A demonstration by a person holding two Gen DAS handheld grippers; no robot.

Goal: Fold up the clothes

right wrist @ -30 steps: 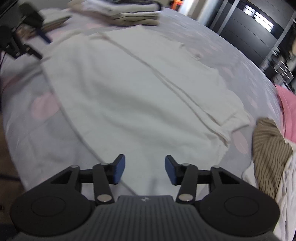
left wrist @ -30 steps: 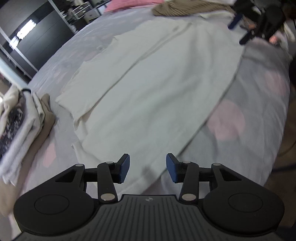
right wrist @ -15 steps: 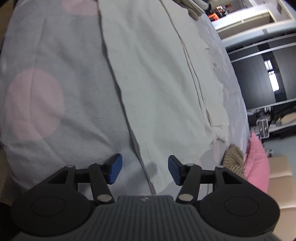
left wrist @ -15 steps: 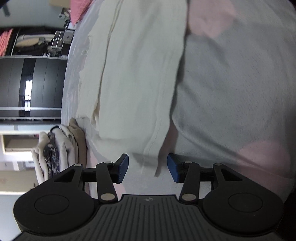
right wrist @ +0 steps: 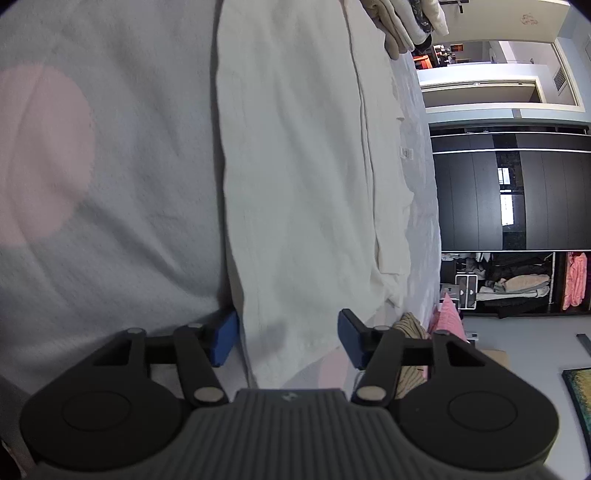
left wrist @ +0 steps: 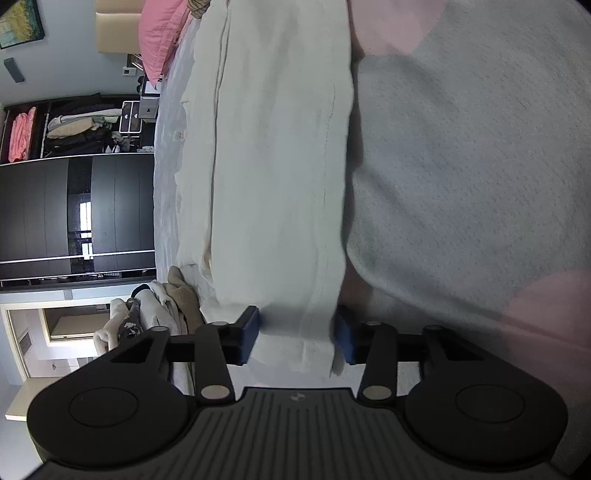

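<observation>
A white garment (left wrist: 273, 166) lies spread flat on the grey bedspread (left wrist: 461, 184) with pink dots. My left gripper (left wrist: 295, 338) is rolled on its side at one near corner of the garment. The hem lies between its blue pads (left wrist: 249, 334); the jaws are closing but still stand apart. In the right wrist view the same garment (right wrist: 295, 166) runs away from me. My right gripper (right wrist: 288, 343), also rolled sideways, straddles the other near corner. Its jaws are closing with cloth between them, one pad (right wrist: 225, 341) at the hem's edge against the bedspread (right wrist: 129, 184).
A stack of folded clothes (left wrist: 147, 317) sits at the bed's edge beside the left gripper. A pink pillow (left wrist: 162, 33) lies at the far end. A striped brown garment (right wrist: 410, 332) lies near the right gripper. A dark wardrobe (right wrist: 517, 192) stands beyond the bed.
Both grippers dropped to the garment's near hem and rolled onto their sides. Their jaws have narrowed, and the hem now lies between the pads of each.
</observation>
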